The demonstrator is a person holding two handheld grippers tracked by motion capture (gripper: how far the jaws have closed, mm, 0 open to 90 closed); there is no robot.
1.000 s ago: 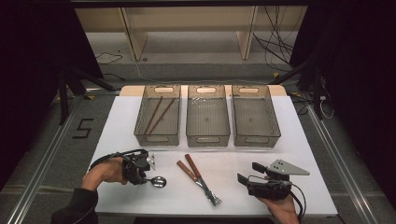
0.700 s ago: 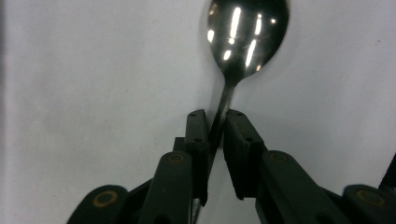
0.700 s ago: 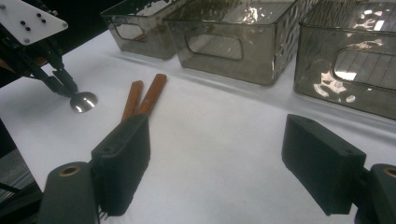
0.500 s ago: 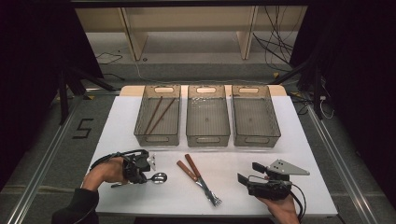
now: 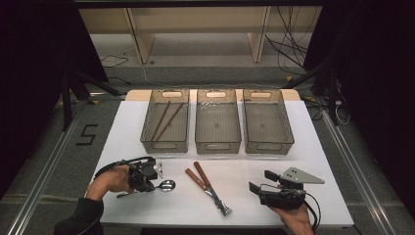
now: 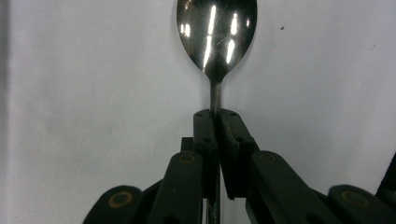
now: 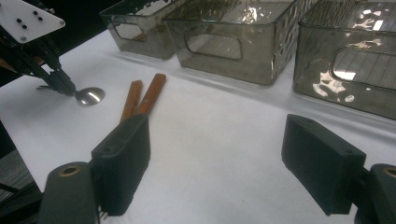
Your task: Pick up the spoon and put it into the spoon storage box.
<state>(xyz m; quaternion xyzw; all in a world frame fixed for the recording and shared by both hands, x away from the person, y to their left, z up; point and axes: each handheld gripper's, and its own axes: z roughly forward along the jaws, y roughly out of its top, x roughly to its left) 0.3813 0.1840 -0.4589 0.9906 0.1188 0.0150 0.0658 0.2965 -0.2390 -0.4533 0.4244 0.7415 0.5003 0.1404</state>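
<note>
A steel spoon (image 5: 165, 185) lies low on the white table (image 5: 244, 196) at the front left, its bowl (image 6: 215, 32) pointing away from my left gripper (image 6: 215, 122), which is shut on the spoon's neck. In the right gripper view the same left gripper (image 7: 60, 84) meets the spoon (image 7: 90, 95) at table level. Two wooden-handled pieces of cutlery (image 5: 205, 183) lie side by side in the middle front; one ends in fork tines. At the front right, my right gripper (image 5: 259, 182) rests open with nothing between its jaws.
Three clear smoky bins stand in a row at the back: the left bin (image 5: 165, 122) holds two brown chopsticks, the middle bin (image 5: 217, 122) and right bin (image 5: 266, 122) look bare. The table's front edge runs just under both hands.
</note>
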